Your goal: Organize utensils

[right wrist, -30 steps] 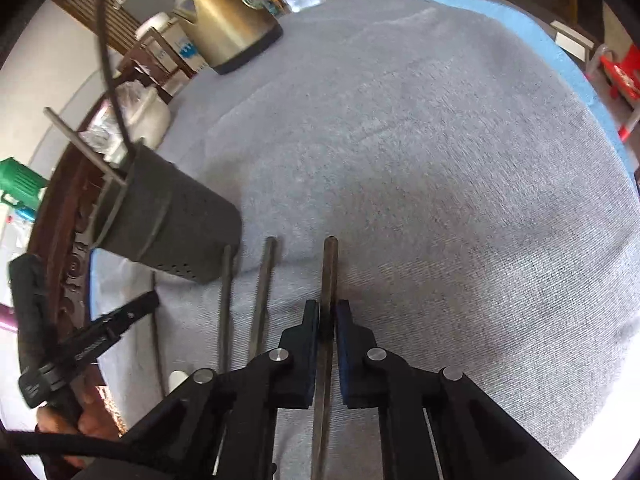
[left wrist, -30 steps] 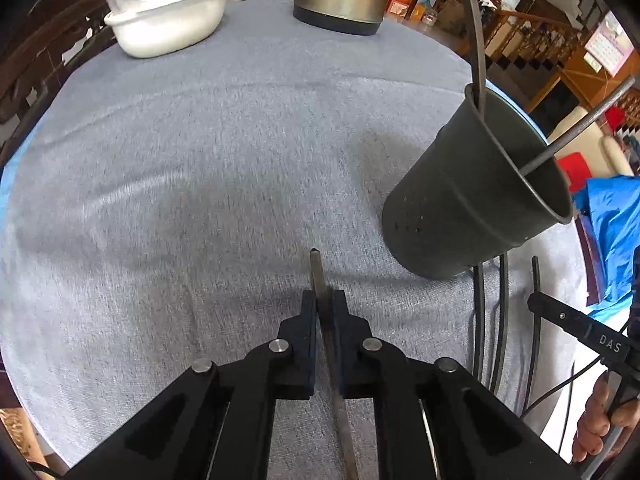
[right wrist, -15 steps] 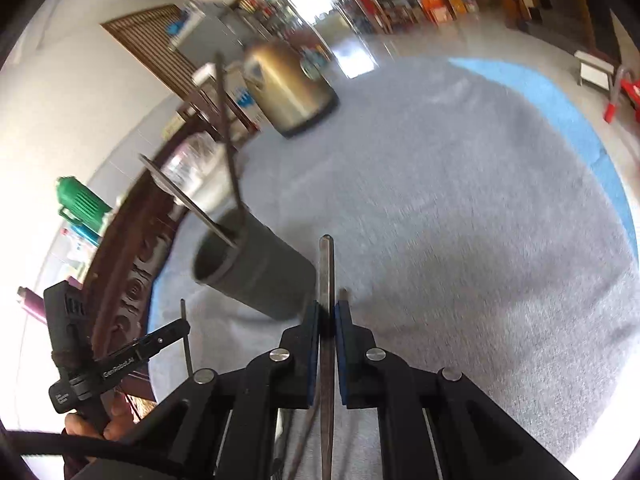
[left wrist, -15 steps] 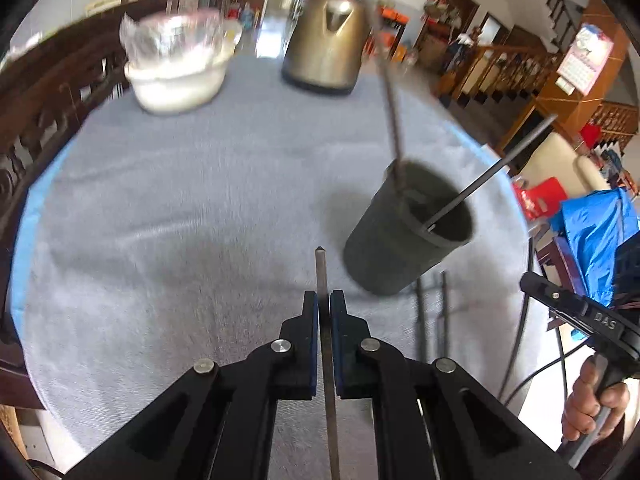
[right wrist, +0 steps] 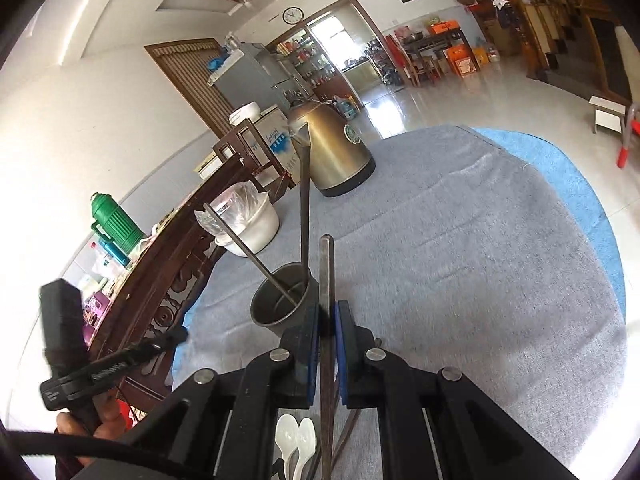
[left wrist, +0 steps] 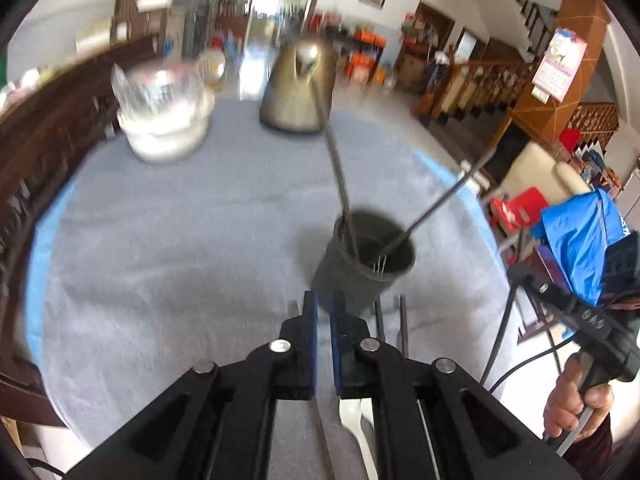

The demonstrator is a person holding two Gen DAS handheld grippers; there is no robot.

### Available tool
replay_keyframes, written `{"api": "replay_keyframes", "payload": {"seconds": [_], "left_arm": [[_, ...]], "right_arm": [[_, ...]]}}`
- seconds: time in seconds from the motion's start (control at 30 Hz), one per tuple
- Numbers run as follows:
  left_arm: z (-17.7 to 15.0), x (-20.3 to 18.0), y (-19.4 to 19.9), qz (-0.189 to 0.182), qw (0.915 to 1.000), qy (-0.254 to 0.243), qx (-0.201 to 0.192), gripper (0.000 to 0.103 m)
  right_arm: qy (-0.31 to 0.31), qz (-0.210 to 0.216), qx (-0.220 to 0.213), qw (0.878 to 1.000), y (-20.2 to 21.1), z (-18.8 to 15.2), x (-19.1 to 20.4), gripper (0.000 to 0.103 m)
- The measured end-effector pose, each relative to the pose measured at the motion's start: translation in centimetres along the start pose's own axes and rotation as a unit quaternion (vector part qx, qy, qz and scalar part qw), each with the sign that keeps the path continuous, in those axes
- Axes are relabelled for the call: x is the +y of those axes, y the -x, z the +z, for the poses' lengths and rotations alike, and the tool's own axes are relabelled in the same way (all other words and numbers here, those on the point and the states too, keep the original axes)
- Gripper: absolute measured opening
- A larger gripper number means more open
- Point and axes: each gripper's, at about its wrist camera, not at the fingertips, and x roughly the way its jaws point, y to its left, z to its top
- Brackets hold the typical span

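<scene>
— What differs from a second ago?

— Both tools have come up. Then they sat low over the surface [left wrist: 180, 240]; now the room fills the top of each view and the utensil holder [left wrist: 348, 284] looks smaller below them. It stands where it stood, upright, near the right edge in the left wrist view.

— And the left hand-held gripper [left wrist: 324, 312]?

— Its blue-faced pads stand almost together on a thin steel handle [left wrist: 322, 428]. The handle sat straight up between them before. Now it runs askew, and only a blurred tip peeks out just left of the left finger.

— The right hand-held gripper [right wrist: 328, 320]?

— Clamped on a flat steel handle [right wrist: 326, 272], a narrow strip with a squared end that rises straight above the pads, as before.

— Describe the holder.

— A dark grey, matt, tapered metal cup, wider at the rim. Two slim metal utensils lean out of it, one [left wrist: 336, 160] towards the kettle, the other [left wrist: 440, 200] to the right. They are the same two as earlier.

— What remains lying down?

— Two dark rods [left wrist: 402, 324] lie side by side just before the holder's foot, and white plastic spoons [right wrist: 294, 440], smooth and oval, lie beneath the right tool.

— And the rest?

— The surface is round, covered in a grey, slightly fuzzy cloth over blue. At its far side stand a brass-coloured kettle [left wrist: 296, 92] and a white bowl [left wrist: 164, 136] holding crumpled clear plastic.
</scene>
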Motion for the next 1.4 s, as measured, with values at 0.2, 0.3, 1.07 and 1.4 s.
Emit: {"api": "replay_keyframes", "payload": {"seconds": [0.2,0.3,1.07,1.4], "left_arm": [[-2.5,1.8,-5.7,-0.005,0.9935,0.056,0.099,0.025],[-3.0,2.4,-7.9,-0.004,0.9892,0.076,0.125,0.025],[-2.0,0.1,-3.3,0.010,0.9989,0.037,0.026,0.005],[1.6,-2.8,6.7,-0.006,0.9936,-0.001,-0.113,0.005]], "right_arm": [[-0.012,-0.003,0.016,1.000,-0.8,-0.6,-0.8,0.008],[-0.016,-0.002,0.023,1.000,-1.2,-0.8,-1.0,0.008],[0.046,0.014,-0.045,0.998,0.9,-0.3,2.0,0.008],[0.083,0.028,-0.175,0.981,4.6,2.1,5.4,0.008]]}}
